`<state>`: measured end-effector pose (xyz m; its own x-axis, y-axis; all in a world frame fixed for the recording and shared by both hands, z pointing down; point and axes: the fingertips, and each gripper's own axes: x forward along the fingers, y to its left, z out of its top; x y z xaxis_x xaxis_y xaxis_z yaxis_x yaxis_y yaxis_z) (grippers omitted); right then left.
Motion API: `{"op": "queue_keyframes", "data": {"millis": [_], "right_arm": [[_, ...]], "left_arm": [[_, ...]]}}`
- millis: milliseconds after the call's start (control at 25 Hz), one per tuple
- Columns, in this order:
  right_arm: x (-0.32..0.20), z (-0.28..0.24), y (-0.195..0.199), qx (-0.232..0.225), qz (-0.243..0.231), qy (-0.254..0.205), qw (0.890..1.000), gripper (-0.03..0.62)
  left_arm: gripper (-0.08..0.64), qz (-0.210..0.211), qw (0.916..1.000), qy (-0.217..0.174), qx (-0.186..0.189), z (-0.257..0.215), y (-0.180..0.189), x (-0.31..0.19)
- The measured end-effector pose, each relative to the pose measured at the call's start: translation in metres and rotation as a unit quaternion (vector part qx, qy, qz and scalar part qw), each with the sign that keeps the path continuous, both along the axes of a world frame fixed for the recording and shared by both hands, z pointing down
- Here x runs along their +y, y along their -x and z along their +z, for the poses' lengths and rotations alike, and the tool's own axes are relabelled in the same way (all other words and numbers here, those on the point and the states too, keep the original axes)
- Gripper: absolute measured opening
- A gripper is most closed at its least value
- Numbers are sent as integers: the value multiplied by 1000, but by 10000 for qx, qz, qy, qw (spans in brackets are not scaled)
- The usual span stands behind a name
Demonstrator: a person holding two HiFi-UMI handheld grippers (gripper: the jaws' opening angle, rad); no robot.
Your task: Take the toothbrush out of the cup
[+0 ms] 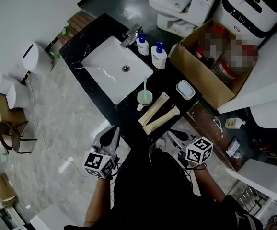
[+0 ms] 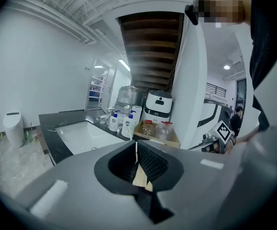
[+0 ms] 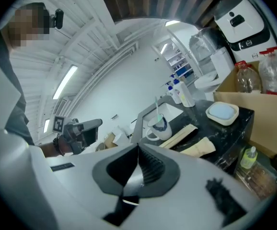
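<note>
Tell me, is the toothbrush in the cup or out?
In: the toothbrush stands in the cup, handle rising above the rim.

The head view looks steeply down from high above the black marble table [image 1: 88, 37] and white rectangular sink [image 1: 114, 68]. The gripper views sit close behind the left tongs [image 2: 136, 146] and right tongs [image 3: 138, 147], both facing that sink.

Glossy black stone counter [image 1: 169, 83], smooth white sink [image 1: 112, 68], smooth cup [image 3: 159, 126], cardboard box [image 1: 198, 78]

Toothbrush [image 1: 145, 83] in cup [image 1: 144, 98] on table [image 1: 125, 112], right of sink [image 1: 110, 68]; 2 packs [image 1: 154, 108] before cup, soap dish [image 1: 185, 89] further right.
</note>
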<state>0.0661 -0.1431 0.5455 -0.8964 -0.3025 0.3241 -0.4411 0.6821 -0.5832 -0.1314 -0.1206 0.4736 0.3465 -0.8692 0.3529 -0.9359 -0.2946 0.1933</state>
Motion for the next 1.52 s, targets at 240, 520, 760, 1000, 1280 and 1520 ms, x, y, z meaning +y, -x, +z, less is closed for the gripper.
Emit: {"op": "queue_keyframes", "data": {"millis": [240,520,760,1000,1280,1520], "right_arm": [[-15,-4,25,99,132,-32,9999,15],[-29,-8,47,327,466,-43,9984,15],[-31,-14,62,420,711,-94,9965,15],[-37,-19,61,343,846,-123,9957,15],[-47,-15,48,340,620,-162,9974,15],[-64,-11,31,349,599,-243,9973,15]], "left_arm": [[24,349,9992,-36,181,5,12,-31],[41,916,9950,5,405,16,20,-68],[52,1327,9861,164,985,29,20,-97],[87,1858,9801,274,642,45,-9,-128],[121,2091,9771,319,229,61,-49,-157],[121,1990,9784,549,62,79,-58,-166]]}}
